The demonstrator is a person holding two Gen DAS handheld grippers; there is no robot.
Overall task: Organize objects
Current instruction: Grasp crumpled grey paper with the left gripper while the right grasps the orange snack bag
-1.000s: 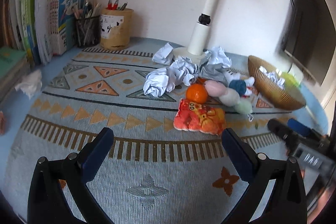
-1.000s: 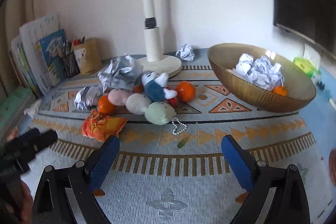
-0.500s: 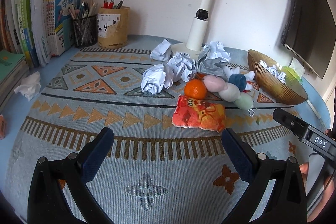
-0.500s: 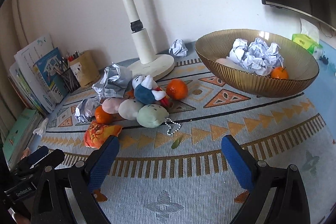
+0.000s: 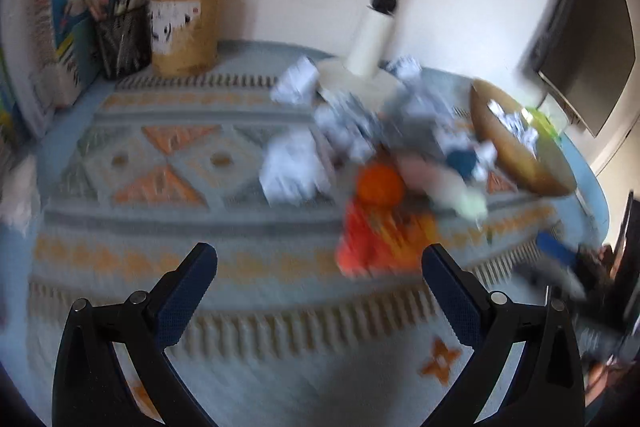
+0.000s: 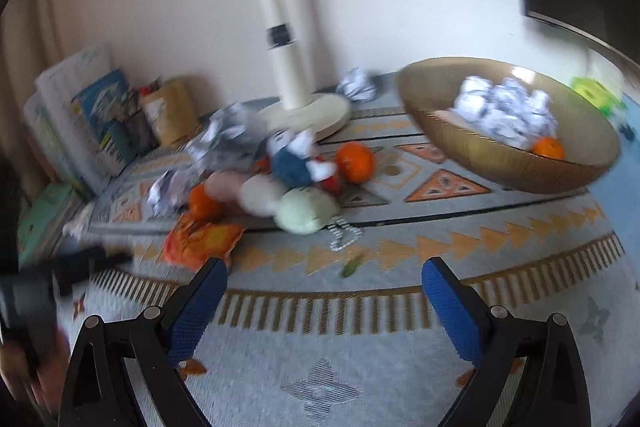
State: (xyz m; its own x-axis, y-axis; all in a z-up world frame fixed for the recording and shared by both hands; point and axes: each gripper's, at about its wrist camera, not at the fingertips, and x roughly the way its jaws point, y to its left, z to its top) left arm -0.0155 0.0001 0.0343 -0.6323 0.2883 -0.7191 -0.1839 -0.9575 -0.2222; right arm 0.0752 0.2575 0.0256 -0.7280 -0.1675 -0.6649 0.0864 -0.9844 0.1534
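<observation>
Your left gripper (image 5: 319, 263) hangs over the patterned mat (image 5: 168, 163) with its jaws spread wide and nothing between them. In the left wrist view, which is blurred, an orange snack bag (image 5: 380, 239) lies just ahead and to the right of the fingers. An orange (image 5: 379, 179) touches the bag's far edge. Behind it sits a heap of crumpled paper balls (image 5: 294, 169) and soft toys (image 5: 444, 171), bunched around the lamp base (image 5: 360, 83). The golden bowl (image 5: 520, 155) stands to the right of the heap, with paper balls inside. Two pen cups (image 5: 186, 27) and some books (image 5: 68, 23) stand at the far left against the wall.

Your right gripper (image 6: 323, 277) is likewise wide open and empty above the mat (image 6: 400, 347). In the right wrist view, the bowl (image 6: 504, 163) sits ahead to the right, holding crumpled paper (image 6: 504, 107) and an orange (image 6: 548, 149). The toys (image 6: 296, 187) lie ahead to the left, with a second orange (image 6: 354, 161) beside them and a third (image 6: 204, 203) at the snack bag (image 6: 200, 239). A bead chain (image 6: 342, 235) trails from the pale green toy.
</observation>
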